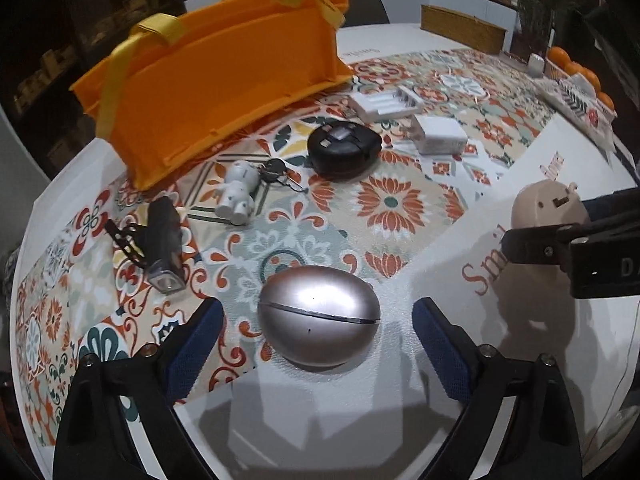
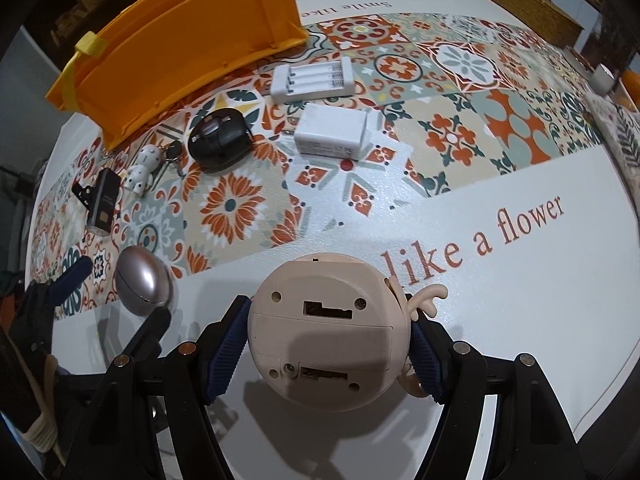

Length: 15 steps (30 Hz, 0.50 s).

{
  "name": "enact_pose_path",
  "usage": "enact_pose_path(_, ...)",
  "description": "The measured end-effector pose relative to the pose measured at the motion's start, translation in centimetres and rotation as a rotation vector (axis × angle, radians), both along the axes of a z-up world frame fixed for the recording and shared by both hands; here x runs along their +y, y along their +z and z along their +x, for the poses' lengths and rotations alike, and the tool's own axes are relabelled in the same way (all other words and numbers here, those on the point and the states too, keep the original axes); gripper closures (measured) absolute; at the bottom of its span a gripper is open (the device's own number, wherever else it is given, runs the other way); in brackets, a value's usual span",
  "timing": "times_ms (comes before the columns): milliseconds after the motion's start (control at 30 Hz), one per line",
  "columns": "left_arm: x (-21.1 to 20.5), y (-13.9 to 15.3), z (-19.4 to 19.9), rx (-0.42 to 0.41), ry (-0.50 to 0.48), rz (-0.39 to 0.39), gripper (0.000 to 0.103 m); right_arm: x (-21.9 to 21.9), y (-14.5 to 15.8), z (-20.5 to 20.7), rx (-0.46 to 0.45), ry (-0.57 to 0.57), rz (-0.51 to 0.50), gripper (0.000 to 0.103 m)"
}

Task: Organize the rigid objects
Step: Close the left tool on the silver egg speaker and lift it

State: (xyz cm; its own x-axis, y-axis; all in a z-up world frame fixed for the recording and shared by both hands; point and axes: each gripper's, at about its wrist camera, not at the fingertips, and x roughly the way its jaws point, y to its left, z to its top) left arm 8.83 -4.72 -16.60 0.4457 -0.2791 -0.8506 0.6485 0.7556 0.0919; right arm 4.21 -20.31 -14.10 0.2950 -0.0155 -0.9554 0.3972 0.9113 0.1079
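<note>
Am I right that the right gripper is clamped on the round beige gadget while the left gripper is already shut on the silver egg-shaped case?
Not quite. The right gripper does clamp the round beige gadget, but the left gripper is open: in the left wrist view its fingers stand apart on either side of the silver egg-shaped case, not touching it.

Both my wrist views are sharp at centre under overhead indoor light. A bright glare patch sits on the silver egg-shaped case (image 1: 319, 322). Soft multiple shadows fall toward six o'clock on the tablecloth (image 2: 520, 280). Strong fisheye bending curves the orange bag (image 1: 208, 80) at eleven o'clock; corners are black, the background room dim.
</note>
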Motion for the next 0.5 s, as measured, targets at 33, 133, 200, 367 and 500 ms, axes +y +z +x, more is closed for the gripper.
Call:
enact_pose_path(33, -0.1, -0.2, 0.1, 0.005, -0.007, 0.001, 0.01, 0.0, -0.1, 0.0, 0.002, -0.001, 0.0, 0.03)
enact_pose_path(133, -0.2, -0.5, 0.2, 0.011, -0.017, -0.001, 0.012, 0.0, -0.3, 0.1, 0.006, -0.006, 0.003, 0.03)
enact_pose_path(200, -0.3, -0.7, 0.3, 0.008, -0.023, 0.002, 0.015, -0.1, -0.4, 0.1, 0.01, -0.008, 0.003, 0.03)
enact_pose_path(367, -0.1, -1.4, 0.9, 0.053, -0.008, -0.012, 0.02, 0.0, -0.7, 0.3, 0.015, -0.006, 0.004, 0.03)
enact_pose_path(500, 0.0, -1.4, 1.0, 0.075, 0.004, -0.039, 0.029, 0.0, -0.9, 0.5, 0.019, -0.004, 0.006, 0.03)
